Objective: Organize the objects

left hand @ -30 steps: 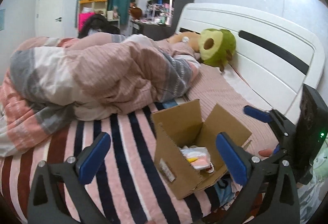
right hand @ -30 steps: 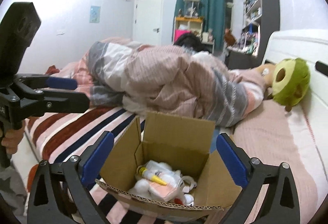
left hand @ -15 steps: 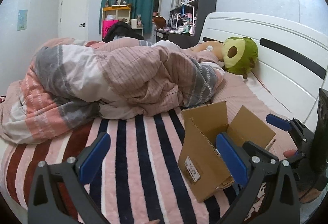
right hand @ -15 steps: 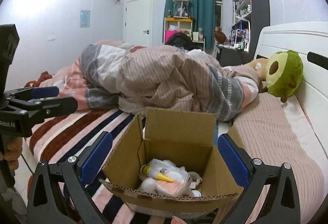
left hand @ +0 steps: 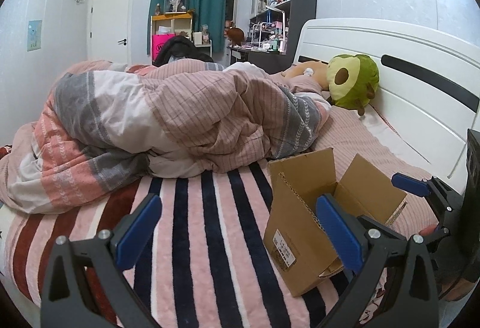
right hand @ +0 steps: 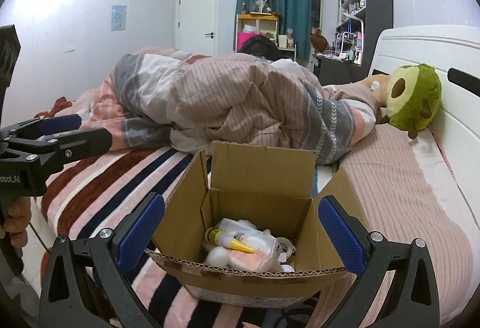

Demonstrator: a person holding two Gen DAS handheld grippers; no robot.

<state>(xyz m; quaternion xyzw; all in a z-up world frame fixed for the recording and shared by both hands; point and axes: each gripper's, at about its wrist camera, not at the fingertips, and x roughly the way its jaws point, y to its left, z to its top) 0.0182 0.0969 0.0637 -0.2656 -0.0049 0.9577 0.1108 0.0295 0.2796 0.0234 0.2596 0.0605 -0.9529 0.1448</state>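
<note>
An open cardboard box (right hand: 261, 175) stands on the striped bedspread, flaps up. Inside lie a yellow-capped tube (right hand: 232, 241), cotton balls (right hand: 217, 254) and small packets. My right gripper (right hand: 240, 232) is open and empty, its blue pads either side of the box's near edge. In the left wrist view the box (left hand: 300, 208) sits at the right, its contents hidden. My left gripper (left hand: 240, 229) is open and empty above the bedspread, left of the box. The right gripper also shows in the left wrist view (left hand: 420, 187), and the left gripper shows in the right wrist view (right hand: 57, 130).
A bunched striped duvet (left hand: 180, 118) lies across the bed behind the box. A green avocado plush (left hand: 354, 82) leans on the white headboard (left hand: 420, 64). Shelves, a desk and a door stand at the far wall.
The left gripper has pulled back and tilted up, so the box moved right in its view and its contents dropped from sight. The right gripper has barely moved.
</note>
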